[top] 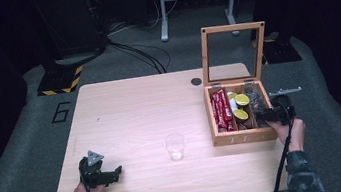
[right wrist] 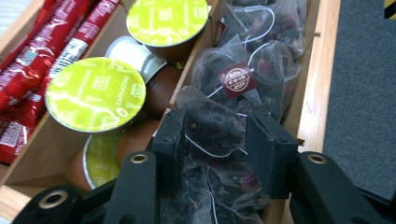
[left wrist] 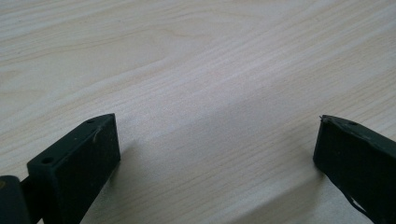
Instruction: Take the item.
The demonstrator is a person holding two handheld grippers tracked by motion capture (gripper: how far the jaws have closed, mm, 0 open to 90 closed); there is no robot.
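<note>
Right jaws: your right gripper point(right wrist: 212, 140) has its two black jaws pressed in on a translucent mesh tea bag point(right wrist: 210, 123) full of dark leaves, white string across it, in the rightmost compartment of the box
Left jaws: your left gripper point(left wrist: 217, 149) stands spread wide with nothing between, resting on bare tabletop near the front left corner
Tea bags: more mesh bags point(right wrist: 261, 56) heaped behind the gripped one; one carries a small maroon square tag point(right wrist: 237, 79), print too small to read
Capsules: round brown coffee capsules with lime-green foil lids point(right wrist: 95, 93) in the middle compartment; the near lid reads "CAPPUCCINO"; one white-lidded capsule point(right wrist: 133, 53) lies between two green ones
Sachets: glossy red stick sachets point(right wrist: 51, 51) with white label patches in the left compartment, text unreadable
Box: light wooden tea box point(top: 240, 137), three compartments, glass-paned lid point(top: 233, 52) standing upright; front face lettered, seemingly "TEA"
Glass: clear empty tumbler point(top: 175, 147) upright near the table's middle front, well apart from both grippers
Table: pale wood-grain laminate top point(top: 130, 111), dark round cable hole point(top: 196, 81) near the back edge
Room: grey carpet with a black "6" point(top: 61, 112) marked on it, yellow-black striped base point(top: 61, 81), black cables, a white metal frame behind
</note>
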